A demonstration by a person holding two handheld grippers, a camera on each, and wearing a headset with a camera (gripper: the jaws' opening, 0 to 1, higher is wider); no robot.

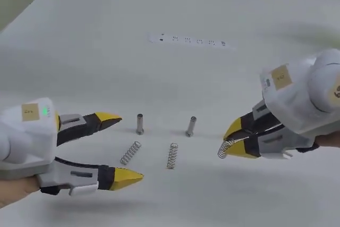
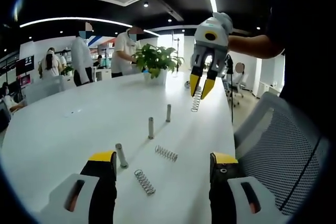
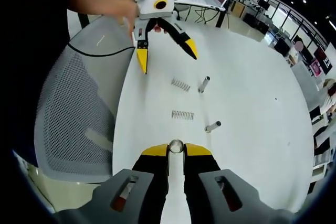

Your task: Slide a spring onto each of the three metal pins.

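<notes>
Coiled metal spring (image 1: 225,149) clamped in right hand-held gripper (image 1: 227,143); left hand-held gripper (image 1: 130,146) wide open over white bench (image 1: 159,78)

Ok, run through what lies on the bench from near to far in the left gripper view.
Nearest spring → near pin → second spring → middle pin → far pin.

A power strip (image 1: 188,40) lies on the white table (image 1: 106,70).
</notes>
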